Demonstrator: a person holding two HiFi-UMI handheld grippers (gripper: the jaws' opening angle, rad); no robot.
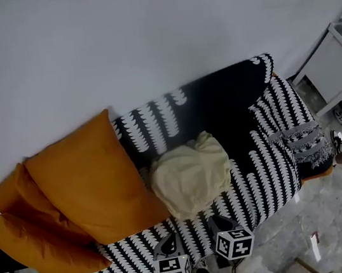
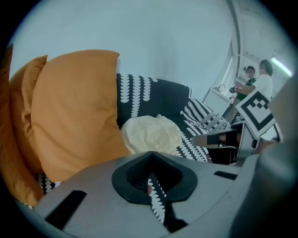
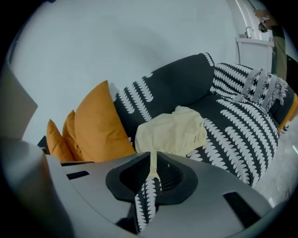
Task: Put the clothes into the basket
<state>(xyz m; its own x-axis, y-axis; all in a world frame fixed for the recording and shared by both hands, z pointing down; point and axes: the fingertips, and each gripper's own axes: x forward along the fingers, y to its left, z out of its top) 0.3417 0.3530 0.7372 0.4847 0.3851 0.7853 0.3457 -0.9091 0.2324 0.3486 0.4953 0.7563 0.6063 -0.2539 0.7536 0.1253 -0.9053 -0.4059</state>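
Orange cushions (image 1: 82, 185) are stacked against the back of the sofa (image 1: 260, 150), up and to the left of the left gripper (image 1: 167, 244). That gripper hangs at the sofa's front edge with its marker cube (image 1: 173, 270) behind it. Its fingers are closed to a thin slit, through which the black-and-white sofa cover shows, and they grip nothing. Ahead of both pairs of fingers, and apart from them, the cream garment (image 1: 190, 174) lies crumpled on the middle of the seat, its left side just beside the nearest cushion. The right gripper (image 1: 218, 223) sits just beside the left one and points at the garment. Its fingers are pressed together and empty, with a sliver of the cream cloth and the patterned cover visible beyond the narrow gap. Farther right of those fingers rises the sofa's patterned arm, then a white cabinet (image 1: 340, 67) on the pale marbled floor (image 1: 338, 215).
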